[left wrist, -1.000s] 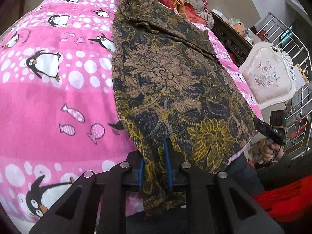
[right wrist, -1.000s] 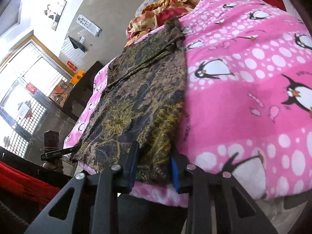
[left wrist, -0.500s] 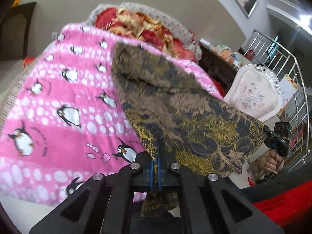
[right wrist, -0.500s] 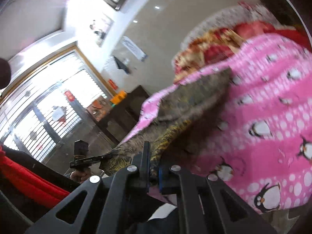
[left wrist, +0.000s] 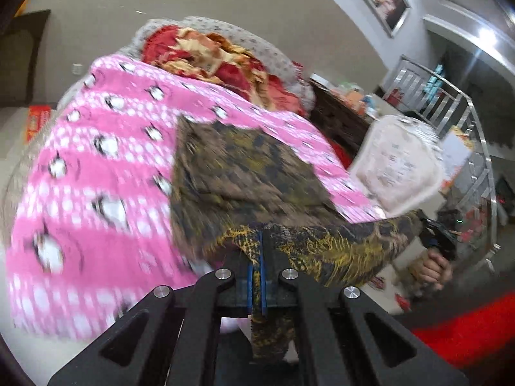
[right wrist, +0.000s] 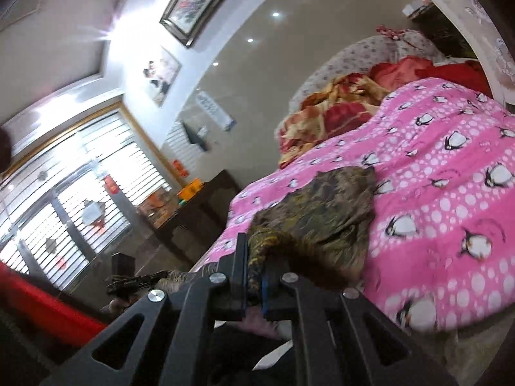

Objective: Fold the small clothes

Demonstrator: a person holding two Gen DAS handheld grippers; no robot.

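A brown, black and yellow patterned garment [left wrist: 244, 173] lies on the pink penguin blanket [left wrist: 96, 167], its near hem lifted off the bed. My left gripper [left wrist: 256, 257] is shut on one corner of that hem, and the cloth hangs down between the blue pads. The hem stretches taut to the right, where my right gripper [left wrist: 434, 241] holds the other corner in a person's hand. In the right wrist view the garment [right wrist: 325, 215] is bunched on the blanket [right wrist: 450, 193], and my right gripper [right wrist: 254, 270] is shut on its corner. The left gripper [right wrist: 128, 280] shows at lower left.
A heap of red and gold bedding [left wrist: 219, 54] lies at the head of the bed. A white padded chair [left wrist: 399, 167] and a metal railing [left wrist: 463, 115] stand to the right. A dark cabinet [right wrist: 190, 212] and a bright window [right wrist: 64, 193] are on the other side.
The right gripper's jaws closed on the hem. Both grippers rose and tipped up, lifting the near hem off the bed; the garment now bunches farther up the blanket.
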